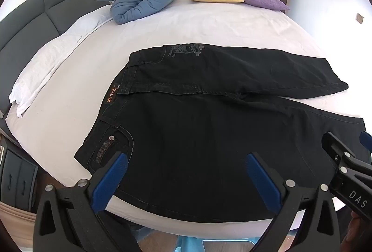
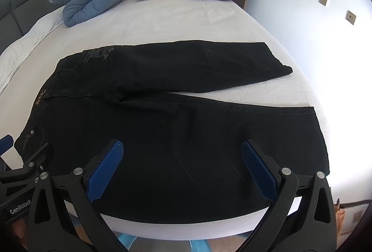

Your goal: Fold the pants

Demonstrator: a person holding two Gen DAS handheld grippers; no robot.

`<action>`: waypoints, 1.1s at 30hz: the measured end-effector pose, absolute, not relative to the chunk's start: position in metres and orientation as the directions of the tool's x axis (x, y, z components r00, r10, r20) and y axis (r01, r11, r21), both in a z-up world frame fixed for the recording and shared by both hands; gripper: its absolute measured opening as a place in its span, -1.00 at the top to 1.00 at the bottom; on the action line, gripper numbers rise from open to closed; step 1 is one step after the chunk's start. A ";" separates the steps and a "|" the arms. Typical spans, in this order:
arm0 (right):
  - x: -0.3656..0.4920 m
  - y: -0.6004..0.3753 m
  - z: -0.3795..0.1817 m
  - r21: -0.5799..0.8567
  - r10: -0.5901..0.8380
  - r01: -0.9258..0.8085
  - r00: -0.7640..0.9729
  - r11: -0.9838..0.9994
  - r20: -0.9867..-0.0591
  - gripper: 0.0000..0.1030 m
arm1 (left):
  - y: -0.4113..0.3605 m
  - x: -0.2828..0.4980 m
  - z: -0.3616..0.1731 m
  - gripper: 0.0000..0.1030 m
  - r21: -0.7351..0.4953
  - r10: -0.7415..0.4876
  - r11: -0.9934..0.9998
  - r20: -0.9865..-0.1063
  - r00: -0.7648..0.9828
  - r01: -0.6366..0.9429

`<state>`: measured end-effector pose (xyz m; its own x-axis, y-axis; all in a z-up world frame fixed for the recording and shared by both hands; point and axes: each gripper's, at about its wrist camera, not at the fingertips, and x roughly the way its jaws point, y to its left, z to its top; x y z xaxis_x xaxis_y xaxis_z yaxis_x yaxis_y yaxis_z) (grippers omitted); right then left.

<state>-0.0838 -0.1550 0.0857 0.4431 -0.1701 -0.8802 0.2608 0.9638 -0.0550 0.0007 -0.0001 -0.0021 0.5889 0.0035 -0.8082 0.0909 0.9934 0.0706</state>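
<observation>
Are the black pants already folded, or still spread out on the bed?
Spread out. The pants lie flat on the bed, both legs apart and full length, with no fold across them.

In the left wrist view, the near edge of the pants [image 1: 186,135] disappears behind the 2 blue pads and black arms of the left gripper [image 1: 186,178], so the fabric there is hidden. The right gripper [image 1: 348,159] is cut off by the right edge; how its jaws stand cannot be told from this view. The orange lettering on the waistband label [image 1: 112,93] is too small to read with certainty, and so is the grey print [image 1: 186,50] on the far leg. In the right wrist view, the left gripper [image 2: 14,159] is cropped by the left edge. The headboard [image 2: 21,3] runs out of the picture. What lies under the bed [image 2: 162,19] is blurred blue.
</observation>
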 end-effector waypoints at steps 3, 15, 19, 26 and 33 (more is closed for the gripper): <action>-0.084 -0.155 0.086 -0.054 -0.170 0.262 0.443 0.964 -0.880 -1.00 | 0.000 0.001 -0.002 -1.00 0.069 0.001 0.993 -0.810 0.587 0.093; -0.082 -0.154 0.084 -0.054 -0.170 0.262 0.443 0.964 -0.880 -1.00 | -0.001 -0.002 -0.002 -1.00 0.069 0.002 0.993 -0.810 0.587 0.092; -0.083 -0.154 0.084 -0.053 -0.168 0.260 0.443 0.964 -0.880 -1.00 | -0.001 -0.003 -0.003 -1.00 0.066 0.000 0.994 -0.811 0.585 0.091; -0.083 -0.153 0.085 -0.052 -0.167 0.259 0.443 0.965 -0.881 -1.00 | 0.000 -0.003 -0.003 -1.00 0.066 0.000 0.994 -0.811 0.584 0.092; -0.083 -0.153 0.085 -0.053 -0.167 0.259 0.442 0.964 -0.881 -1.00 | 0.001 -0.003 -0.003 -1.00 0.068 0.002 0.993 -0.813 0.582 0.092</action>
